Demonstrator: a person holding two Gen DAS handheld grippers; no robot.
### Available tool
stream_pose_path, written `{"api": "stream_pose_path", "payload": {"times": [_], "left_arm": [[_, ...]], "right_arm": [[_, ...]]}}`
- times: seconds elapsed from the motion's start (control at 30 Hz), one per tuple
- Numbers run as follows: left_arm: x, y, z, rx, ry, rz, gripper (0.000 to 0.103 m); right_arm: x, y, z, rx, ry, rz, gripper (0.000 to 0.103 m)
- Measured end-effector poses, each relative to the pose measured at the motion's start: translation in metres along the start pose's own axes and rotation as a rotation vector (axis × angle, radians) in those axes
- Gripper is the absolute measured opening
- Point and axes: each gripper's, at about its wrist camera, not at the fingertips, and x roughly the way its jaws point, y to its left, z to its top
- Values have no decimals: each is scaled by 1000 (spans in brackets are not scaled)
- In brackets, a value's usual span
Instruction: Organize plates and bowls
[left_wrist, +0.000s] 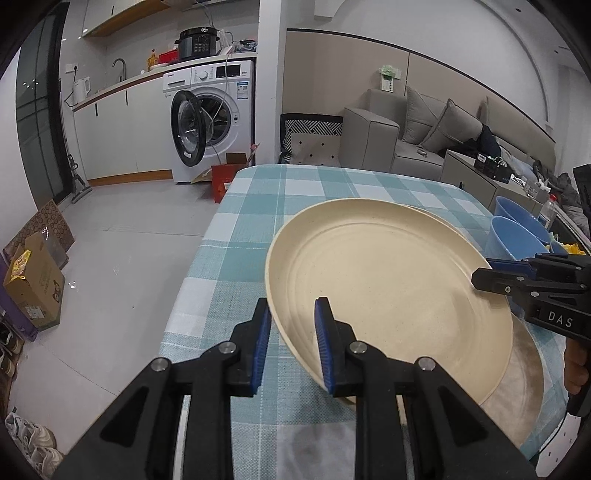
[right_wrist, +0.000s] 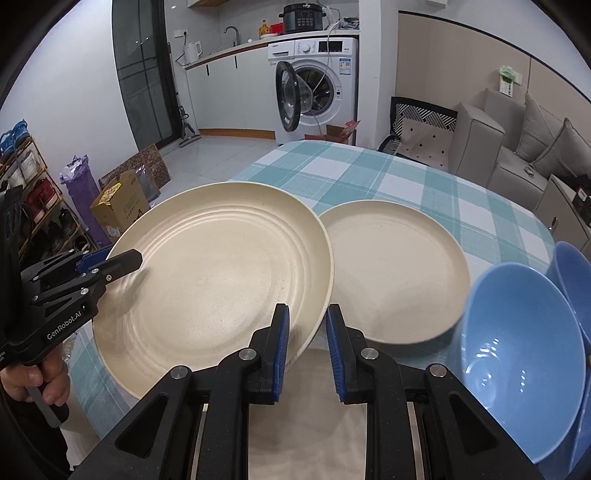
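Observation:
A large cream plate (left_wrist: 391, 291) (right_wrist: 221, 273) is held tilted above the checked tablecloth. My left gripper (left_wrist: 293, 338) straddles its left rim with its blue pads; it also shows at the left of the right wrist view (right_wrist: 110, 264). My right gripper (right_wrist: 306, 343) straddles the plate's right rim, jaws not fully closed on it; it shows in the left wrist view (left_wrist: 484, 275). A smaller cream plate (right_wrist: 395, 273) lies on the table to the right. Another cream plate (left_wrist: 524, 387) lies below the held one. Two blue bowls (right_wrist: 517, 350) (left_wrist: 513, 236) stand at the right.
The table with the teal checked cloth (left_wrist: 295, 199) has its left edge over a grey floor. A washing machine with an open door (left_wrist: 207, 118), cardboard boxes (left_wrist: 37, 284), a shoe rack (right_wrist: 29, 192) and a grey sofa (left_wrist: 424, 136) surround it. A bottle (left_wrist: 550, 210) stands beyond the bowls.

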Motion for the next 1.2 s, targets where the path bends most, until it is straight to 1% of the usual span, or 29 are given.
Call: {"api": "stream_pose_path", "payload": {"times": [0.13,0.33,0.6,0.83,1.2], "left_arm": [[-7,-18,0,49,-5,-13,22],[-17,-37,-1,93,-20,-29,22],[-21,-54,-7,117,-7,-39,22],[-20,-65,-14,138,9,-54,22],[-18,-79,-22,184,41,-69,22]], "right_arm": [[-18,-9,-15,15,-4,-18,21],[-40,-19,-33,41,-12,-38,21],[-59,-26,-48,60,-20,-55,21],[-66,-33,-57,77,-12,-65,21],[-65,-41,-74,93,25,-84,21]]}}
